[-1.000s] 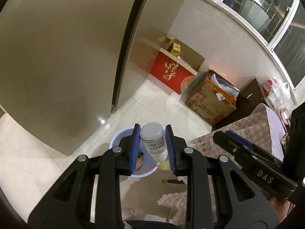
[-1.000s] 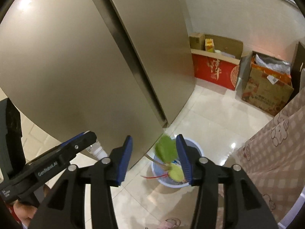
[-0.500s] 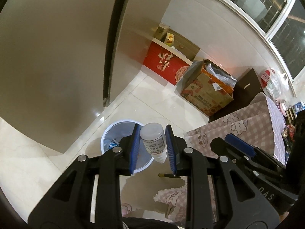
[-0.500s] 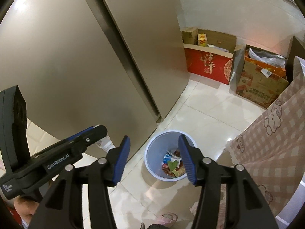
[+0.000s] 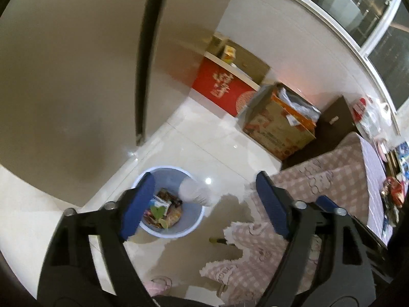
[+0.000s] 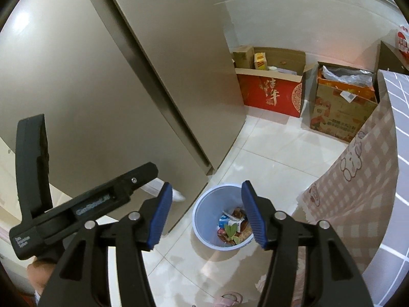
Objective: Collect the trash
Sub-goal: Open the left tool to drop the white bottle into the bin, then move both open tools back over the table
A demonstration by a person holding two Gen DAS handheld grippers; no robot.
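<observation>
Left gripper [image 5: 204,202] jaws sprang apart since earlier; bottle [image 5: 194,192] dropping over bin [image 5: 196,220] far rim, might bounce out. Right gripper [image 6: 204,215] jaws apart, empty.

I can only read blurred "GenRobot.AI" on the left gripper [image 6: 163,202] body; the red box [image 6: 271,97] bears gold Chinese calligraphy.

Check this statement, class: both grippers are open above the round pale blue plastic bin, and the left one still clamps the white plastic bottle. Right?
Wrong on the bottle. In the left wrist view the left gripper is open and the white plastic bottle is falling free over the round pale blue plastic bin.
</observation>
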